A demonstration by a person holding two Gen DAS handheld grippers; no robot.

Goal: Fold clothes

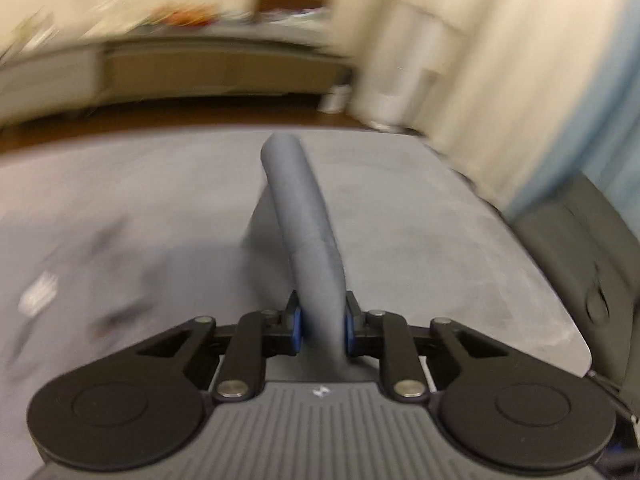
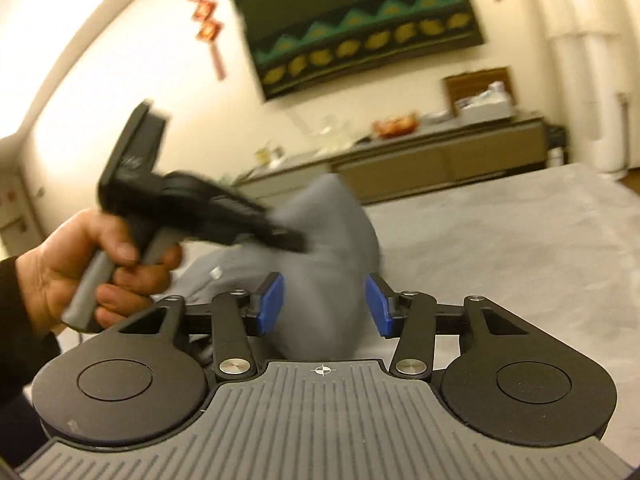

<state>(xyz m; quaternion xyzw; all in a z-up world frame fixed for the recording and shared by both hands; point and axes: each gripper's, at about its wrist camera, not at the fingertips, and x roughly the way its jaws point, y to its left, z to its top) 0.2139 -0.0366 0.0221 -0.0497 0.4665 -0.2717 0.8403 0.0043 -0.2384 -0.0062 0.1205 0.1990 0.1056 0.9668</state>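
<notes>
Left gripper [image 1: 323, 320]: jaws drawn in tight on a fold of the grey garment [image 1: 308, 216]. The blue pads [image 1: 297, 322] press against both sides of the cloth. From the grip, the pinched fabric rises as a narrow rounded ridge running straight ahead of the fingers, then drops away to the surface beyond. More of the same garment lies slack to the left of the ridge; that area is blurred, and a small pale label [image 1: 38, 298] shows there.

Right gripper [image 2: 324, 306]: jaws spread wide. A bunched mass of the grey garment stands between the two blue pads [image 2: 272, 304]; whether the cloth touches either pad cannot be told. Nothing is clamped.

In the right wrist view, the left gripper appears at upper left, nose angled down into the raised cloth, held by a person's hand [image 2: 80, 268] around its grey handle [image 2: 92, 280]. A dark sleeve [image 2: 24, 344] covers the wrist. This unit is motion-blurred.

Surroundings: the garment rests on a grey-covered flat surface [image 2: 520, 248] that extends ahead and to the right. Beyond it stands a low sideboard [image 2: 440, 156] against the wall, carrying assorted items. Above it hangs a dark wall panel [image 2: 360, 28] with a green and yellow pattern, and red hanging ornaments [image 2: 206, 16] to its left.
</notes>
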